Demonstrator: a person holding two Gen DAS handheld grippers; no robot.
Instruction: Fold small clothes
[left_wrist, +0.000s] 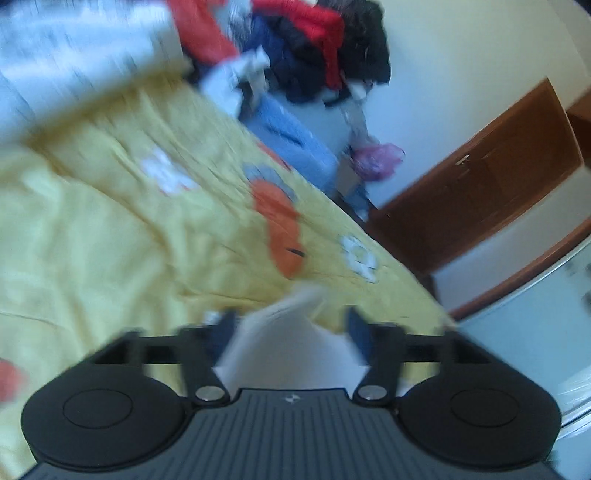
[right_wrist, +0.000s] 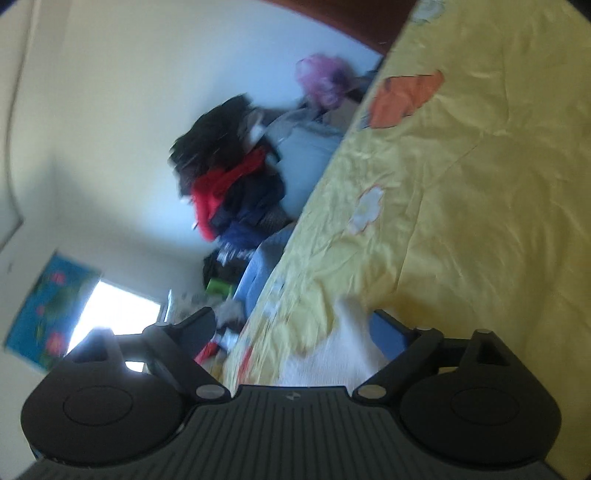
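A small white garment (left_wrist: 291, 343) lies on the yellow bedsheet (left_wrist: 110, 240), right in front of my left gripper (left_wrist: 290, 325). The fingers stand wide apart on either side of it, and the pads do not seem to press it. In the right wrist view the white garment (right_wrist: 332, 350) lies low between the spread fingers of my right gripper (right_wrist: 295, 328), on the same yellow sheet (right_wrist: 480, 184) near the bed's edge. Both views are blurred, and the gripper bodies hide the near part of the cloth.
The sheet carries orange (left_wrist: 280, 225) and white (left_wrist: 358, 258) patches. Beyond the bed's far edge stands a pile of dark and red clothes (left_wrist: 325, 48) on a blue box (left_wrist: 291, 144), with a pink bag (left_wrist: 376, 158) and a brown wooden cabinet (left_wrist: 480, 170). A bright window (right_wrist: 118, 314) is at the left.
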